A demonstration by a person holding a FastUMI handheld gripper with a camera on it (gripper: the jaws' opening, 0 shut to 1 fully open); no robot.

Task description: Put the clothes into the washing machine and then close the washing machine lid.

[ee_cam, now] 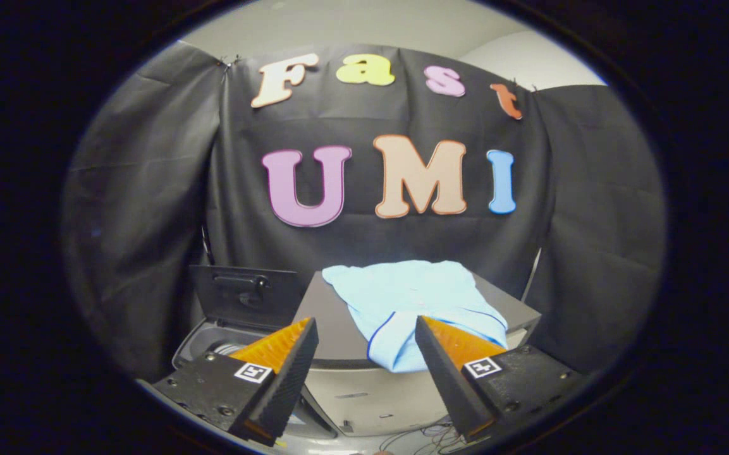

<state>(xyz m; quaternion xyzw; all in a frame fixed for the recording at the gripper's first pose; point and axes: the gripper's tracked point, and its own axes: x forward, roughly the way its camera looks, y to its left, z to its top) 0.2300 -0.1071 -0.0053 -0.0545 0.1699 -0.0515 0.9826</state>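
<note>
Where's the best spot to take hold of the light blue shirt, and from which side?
Grip the shirt's near edge, where its dark-piped hem droops over the front of the dark flat top. That overhang probably leaves a free fold to pinch. Come straight ahead: the hand-held gripper is open, with the hem just beyond its fingers. The open washing machine tub sits left.
</note>
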